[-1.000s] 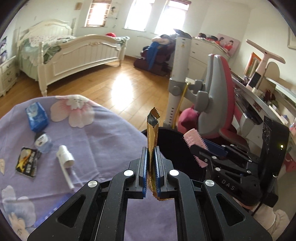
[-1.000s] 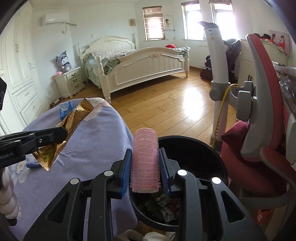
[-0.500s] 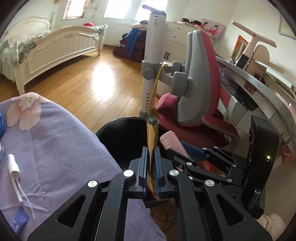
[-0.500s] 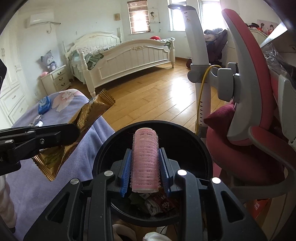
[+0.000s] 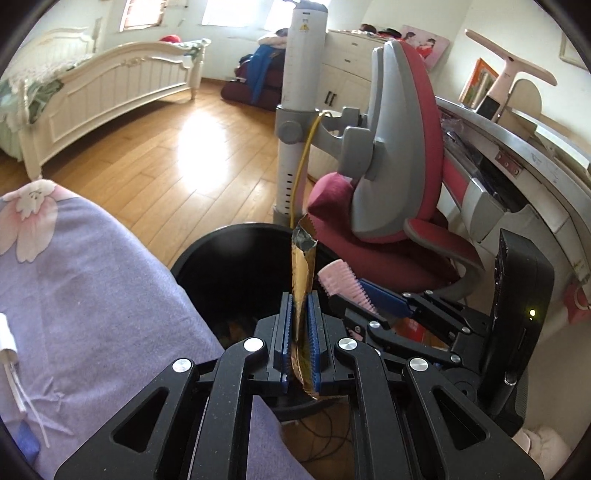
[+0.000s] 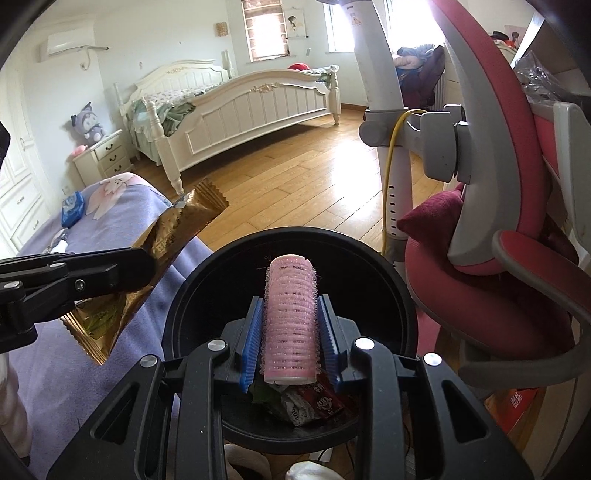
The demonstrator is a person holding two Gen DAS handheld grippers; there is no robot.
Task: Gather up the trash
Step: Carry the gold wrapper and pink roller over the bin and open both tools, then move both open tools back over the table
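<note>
Right gripper (image 6: pixel 290 332) clamps a pink hair roller (image 6: pixel 290 321) above the black bin (image 6: pixel 399 295) holding wrappers (image 6: pixel 310 406); left gripper (image 5: pixel 300 325) pinches a gold wrapper (image 5: pixel 302 266).

The gold wrapper (image 5: pixel 303 266)'s lower part hides between blue pads (image 5: pixel 285 325); the black bin (image 6: pixel 369 266)'s trash is half covered by the pink roller (image 6: pixel 290 321) — labels unreadable.

Daylight, bright; source: windows (image 6: pixel 266 33) at rear wall, blown out white. Glare patch on wood floor (image 5: pixel 192 147). Bin (image 5: pixel 236 273) interior dark, contents barely legible in left view. Focus sharp throughout. Fisheye bending strong toward edges; black vignette at all corners.
</note>
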